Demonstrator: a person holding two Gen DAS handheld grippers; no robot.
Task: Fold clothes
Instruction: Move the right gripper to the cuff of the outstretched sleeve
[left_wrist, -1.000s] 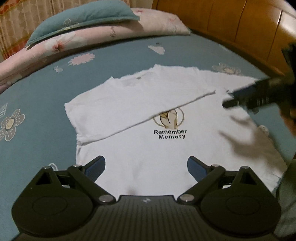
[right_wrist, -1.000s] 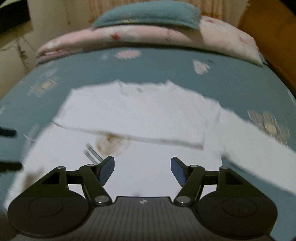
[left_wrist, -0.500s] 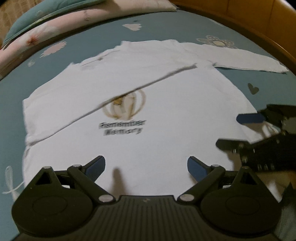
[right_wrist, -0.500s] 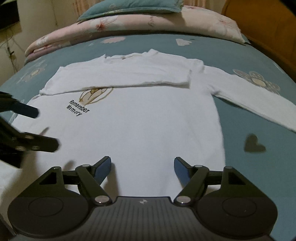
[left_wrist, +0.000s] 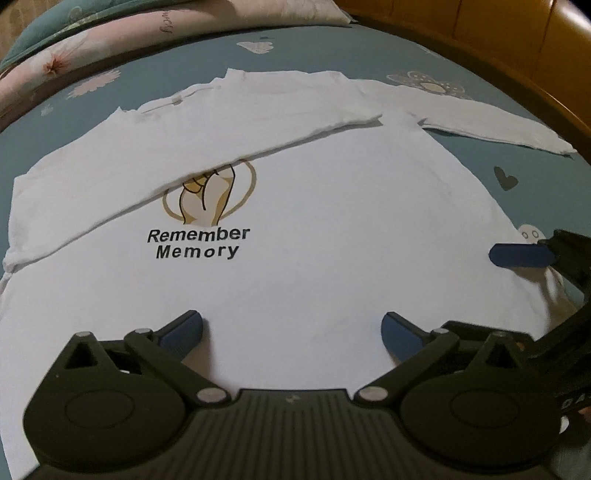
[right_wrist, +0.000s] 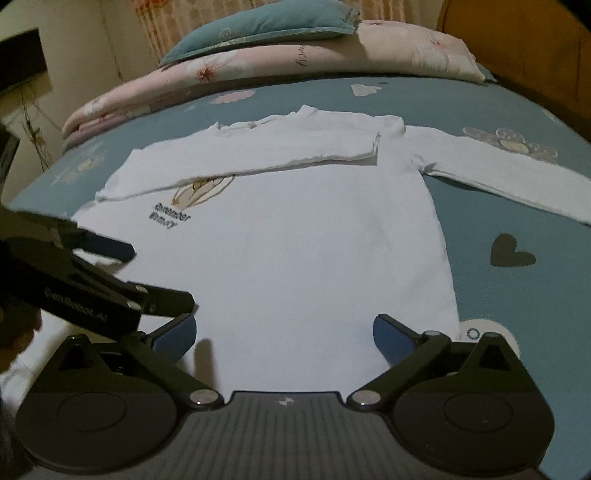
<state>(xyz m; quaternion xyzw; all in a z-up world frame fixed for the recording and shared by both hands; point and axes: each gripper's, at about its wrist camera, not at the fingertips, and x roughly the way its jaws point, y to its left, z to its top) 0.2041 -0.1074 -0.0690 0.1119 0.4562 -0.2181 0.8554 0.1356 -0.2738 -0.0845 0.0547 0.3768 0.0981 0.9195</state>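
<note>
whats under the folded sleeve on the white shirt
The folded sleeve lies across the shirt chest, covering the top of the round picture. The words below it show; the picture's top is hidden.

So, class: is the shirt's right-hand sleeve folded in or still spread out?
Spread: the sleeve lies flat on the bedsheet, clear of the shirt.

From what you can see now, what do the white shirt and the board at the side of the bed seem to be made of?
The white shirt looks like soft, matte knit fabric, probably cotton: it lies limp and flat, with thin folded edges and a print on its surface. The board looks like wood with a glossy orange-brown finish: it shows panel seams and a soft shine. Whether it is solid wood or veneer I cannot tell.
</note>
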